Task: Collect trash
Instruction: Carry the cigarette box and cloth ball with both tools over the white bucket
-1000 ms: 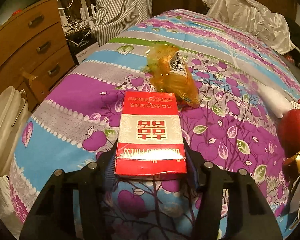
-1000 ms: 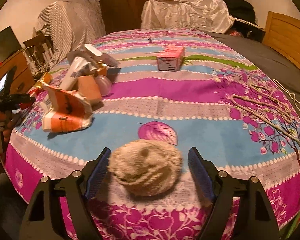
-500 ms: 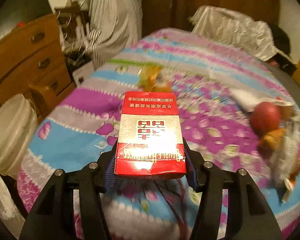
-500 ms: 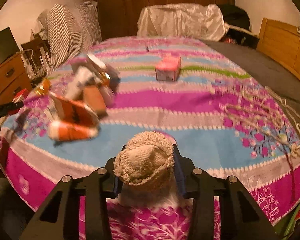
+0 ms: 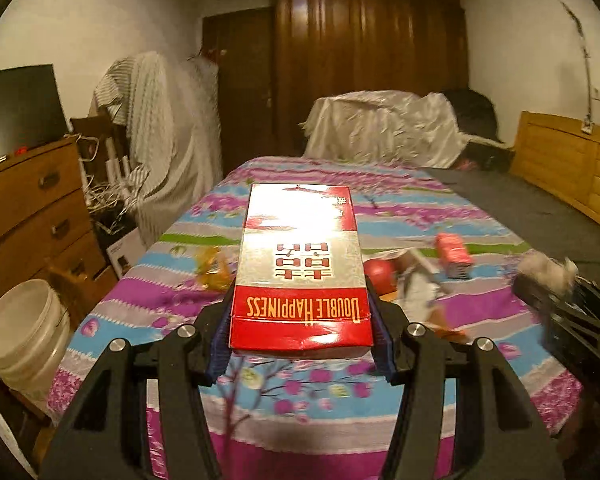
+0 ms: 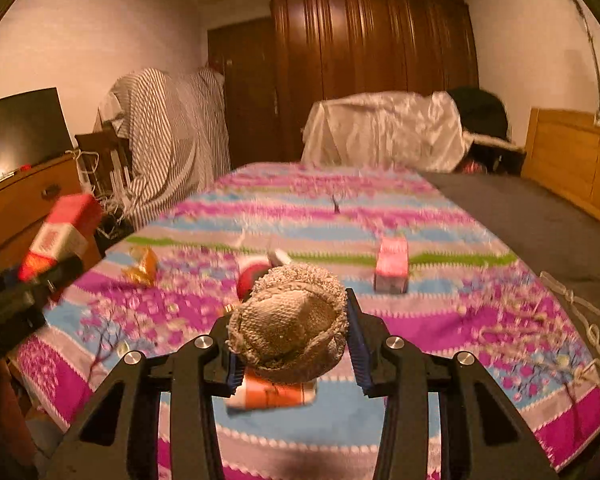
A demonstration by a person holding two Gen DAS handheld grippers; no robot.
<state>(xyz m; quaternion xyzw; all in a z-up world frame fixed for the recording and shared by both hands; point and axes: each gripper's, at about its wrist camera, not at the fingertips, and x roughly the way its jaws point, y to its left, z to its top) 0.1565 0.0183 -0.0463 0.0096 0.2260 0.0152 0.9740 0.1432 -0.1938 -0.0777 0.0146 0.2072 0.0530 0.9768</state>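
A: What is picked up? 
B: The left gripper (image 5: 300, 344) squeezes a red and silver cardboard box (image 5: 300, 268), mid-frame. The right gripper (image 6: 292, 356) squeezes a scruffy tan cloth ball (image 6: 288, 324).

A: What's left? 
B: An orange wrapper (image 6: 142, 268) left, a pink carton (image 6: 392, 266) right, and the white bucket (image 5: 24, 336), lower left, looks empty.

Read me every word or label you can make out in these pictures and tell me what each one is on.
"DOUBLE HAPPINESS": upside down on the red end of the red and silver box in the left gripper.
Red Chinese double-happiness sign: the box's silver panel.
Small print at the box's far end: too blurred.
Pink carton on the bedspread: too blurred.
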